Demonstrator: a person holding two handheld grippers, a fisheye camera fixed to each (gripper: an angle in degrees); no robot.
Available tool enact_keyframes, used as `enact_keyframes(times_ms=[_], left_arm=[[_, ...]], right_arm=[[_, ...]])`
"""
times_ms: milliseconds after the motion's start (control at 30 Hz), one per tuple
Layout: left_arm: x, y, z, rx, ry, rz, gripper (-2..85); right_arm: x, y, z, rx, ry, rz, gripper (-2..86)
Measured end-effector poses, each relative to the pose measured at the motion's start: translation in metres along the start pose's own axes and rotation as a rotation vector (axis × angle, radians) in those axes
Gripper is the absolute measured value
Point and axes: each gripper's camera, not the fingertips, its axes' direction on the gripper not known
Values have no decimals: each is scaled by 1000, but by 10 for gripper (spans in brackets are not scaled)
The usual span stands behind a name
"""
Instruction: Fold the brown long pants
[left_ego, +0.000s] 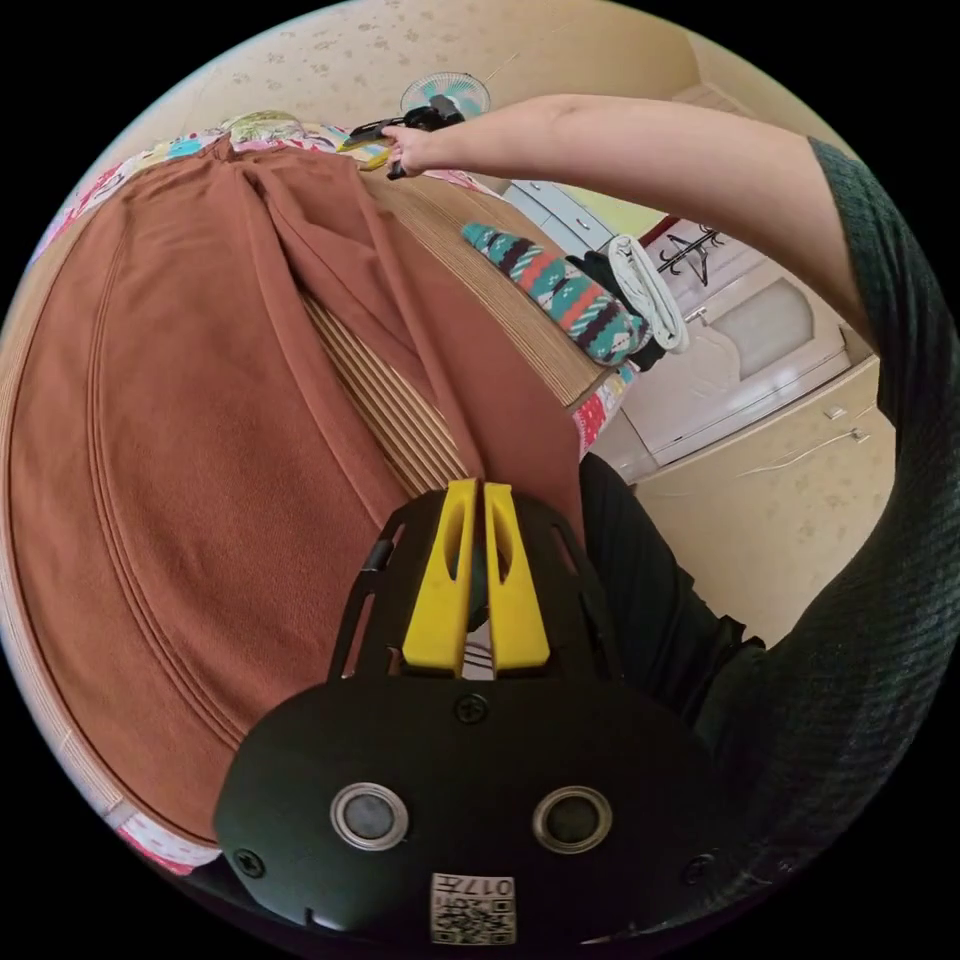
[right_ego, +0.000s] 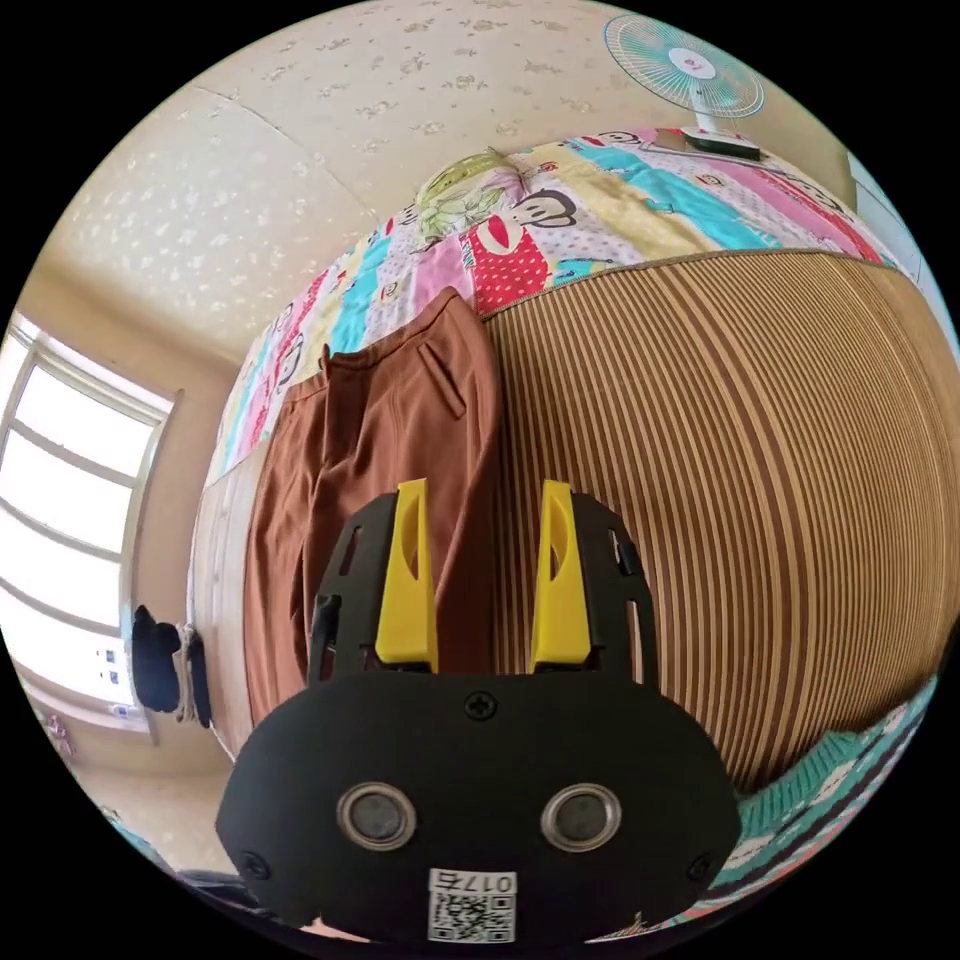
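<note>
The brown long pants (left_ego: 200, 420) lie spread lengthwise on a striped mat (left_ego: 395, 405), legs toward me and waist at the far end. My left gripper (left_ego: 478, 488) sits at the end of the near leg, its yellow jaws almost together, pinching the hem. Far off, a hand holds the right gripper (left_ego: 400, 135) by the waistband. In the right gripper view, the pants (right_ego: 380, 440) run away to the left. There my right gripper (right_ego: 484, 490) stands open over their edge, one jaw above the fabric and one above the mat (right_ego: 750, 480).
A folded patterned knit (left_ego: 560, 290) and a white cloth (left_ego: 650, 290) lie at the mat's right edge. A colourful quilt (right_ego: 600, 220) covers the bed under the mat, with a fan (right_ego: 690, 65) behind. The person's arm (left_ego: 650, 150) reaches across. A window (right_ego: 70, 500) is at left.
</note>
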Motion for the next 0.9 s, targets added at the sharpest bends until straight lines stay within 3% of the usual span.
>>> enact_keyframes(times_ms=[133, 233, 333, 433, 600, 667, 800, 900], left_arm=[[-22, -1, -10, 28, 136, -38, -9], [-35, 1, -17, 54, 232, -84, -10], [-35, 17, -54, 146, 412, -131, -10], [-22, 66, -100, 242, 352, -218, -10], [-11, 155, -161, 376, 67, -404, -9], [-16, 189, -166, 407, -60, -481, -9], [-22, 201, -165, 409, 42, -490, -9], [-4, 188, -168, 374, -44, -439, -8]], right_arm=[[-38, -28, 52, -106, 324, 62, 32], [-108, -18, 49, 41, 551, 23, 20], [-216, 12, 38, 248, 686, -190, 16], [-325, 51, 40, 322, 605, -419, 16], [-437, 98, 102, 179, 226, -588, 30], [-444, 107, 126, 62, 133, -583, 49], [-405, 152, 122, -21, -23, -522, 78], [-352, 216, 85, -52, -71, -619, 87]])
